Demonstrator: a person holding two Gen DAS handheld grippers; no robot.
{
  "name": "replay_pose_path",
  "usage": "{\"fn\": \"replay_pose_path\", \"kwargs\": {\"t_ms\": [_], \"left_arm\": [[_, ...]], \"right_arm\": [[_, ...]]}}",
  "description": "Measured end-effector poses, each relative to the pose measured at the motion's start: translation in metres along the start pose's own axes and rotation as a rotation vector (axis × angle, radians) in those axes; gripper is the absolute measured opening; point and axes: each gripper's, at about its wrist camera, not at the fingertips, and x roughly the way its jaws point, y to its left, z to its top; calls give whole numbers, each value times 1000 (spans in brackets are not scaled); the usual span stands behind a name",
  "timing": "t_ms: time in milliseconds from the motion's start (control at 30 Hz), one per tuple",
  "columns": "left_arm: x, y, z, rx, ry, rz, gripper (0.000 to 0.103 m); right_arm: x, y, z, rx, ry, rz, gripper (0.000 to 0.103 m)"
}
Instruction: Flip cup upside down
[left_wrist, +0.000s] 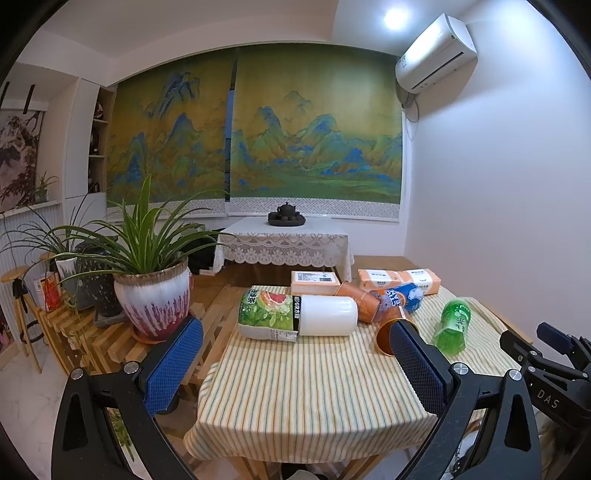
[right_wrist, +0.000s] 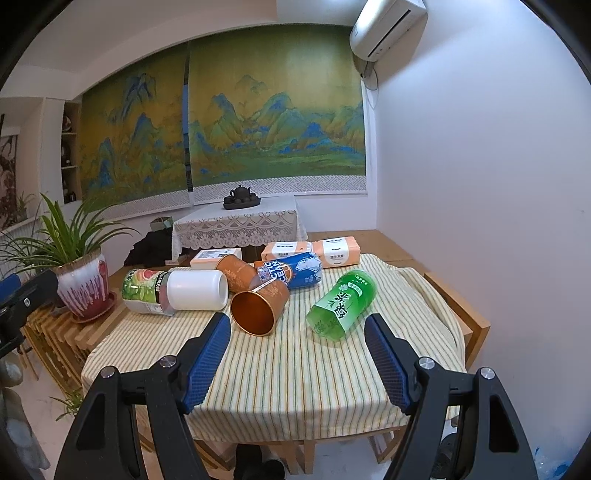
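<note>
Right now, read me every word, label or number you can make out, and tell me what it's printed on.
"DAS" on the right gripper frame, seen from the left wrist.
"CTIC" over "CEAN", partly hidden, on the blue can.
Large Chinese characters on the green bottle; I can't read them reliably.
Tissue packs, box label, big bottle: too small.

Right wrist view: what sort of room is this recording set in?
Most likely a home sitting or tea room. A landscape-painted blind covers the far wall, a dark tea set sits on a lace-covered table, and a potted plant stands beside the striped-cloth table.
</note>
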Motion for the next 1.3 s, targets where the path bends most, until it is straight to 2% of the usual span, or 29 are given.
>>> {"fn": "replay_pose_path", "kwargs": {"t_ms": [1300], "left_arm": [[8, -6, -7, 19, 13, 5, 102]], "right_arm": [[-11, 6, 4, -8, -52, 2, 72]]}}
